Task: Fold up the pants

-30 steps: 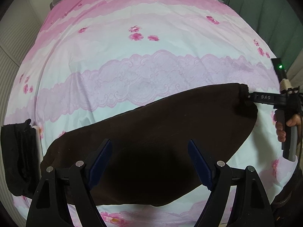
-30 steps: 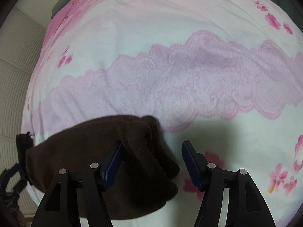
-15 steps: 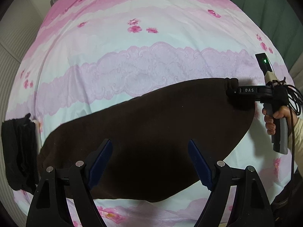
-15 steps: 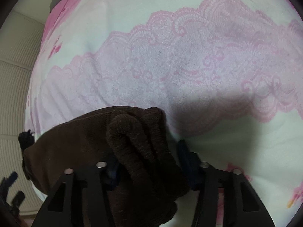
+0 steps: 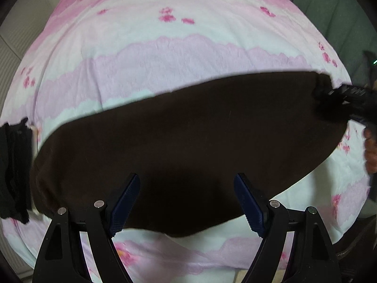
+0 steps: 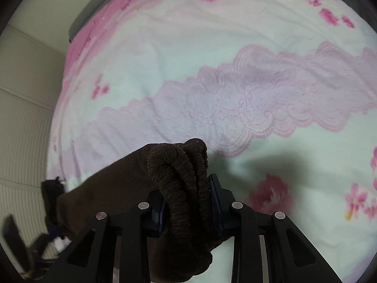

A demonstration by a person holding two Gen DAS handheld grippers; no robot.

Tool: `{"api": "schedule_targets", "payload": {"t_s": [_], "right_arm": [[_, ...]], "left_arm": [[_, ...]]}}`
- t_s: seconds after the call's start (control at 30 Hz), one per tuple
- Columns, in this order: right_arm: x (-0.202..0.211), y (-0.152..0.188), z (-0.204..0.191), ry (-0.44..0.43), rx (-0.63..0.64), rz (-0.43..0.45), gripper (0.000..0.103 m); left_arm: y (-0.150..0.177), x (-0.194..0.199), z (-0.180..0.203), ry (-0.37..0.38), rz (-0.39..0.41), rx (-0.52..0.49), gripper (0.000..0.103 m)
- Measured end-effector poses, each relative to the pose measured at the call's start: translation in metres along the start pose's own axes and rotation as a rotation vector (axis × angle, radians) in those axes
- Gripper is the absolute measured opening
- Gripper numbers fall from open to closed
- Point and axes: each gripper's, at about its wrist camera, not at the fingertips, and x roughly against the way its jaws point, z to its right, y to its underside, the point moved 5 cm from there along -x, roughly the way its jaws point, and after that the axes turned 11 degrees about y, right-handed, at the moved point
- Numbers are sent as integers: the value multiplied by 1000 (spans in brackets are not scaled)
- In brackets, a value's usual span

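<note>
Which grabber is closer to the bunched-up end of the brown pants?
Right. The right gripper pinches that bunched end of the brown pants; the left gripper hovers open above their middle.

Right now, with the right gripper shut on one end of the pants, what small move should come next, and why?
Probably lower the left gripper onto the near edge of the pants and close it. It is open above the cloth and holds nothing, while the right gripper already clamps the bunched end. Both ends held would let the fold begin on the bed.

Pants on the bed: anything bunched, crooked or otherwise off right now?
Only the corner in the right gripper: the brown pants are bunched into thick rolls between its fingers. The rest lies flat on the bedspread.
</note>
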Motion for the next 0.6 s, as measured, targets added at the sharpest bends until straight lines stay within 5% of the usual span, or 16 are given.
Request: {"api": "schedule_targets", "payload": {"t_s": [0.4,0.6], "right_arm": [[51,5,5,-2,-27,11,30],[70,12,-14,36,-9,36,30]], "left_arm": [[52,-63,1,1,-141,83,82],[51,-47,-1,6,-104,102,81]]}}
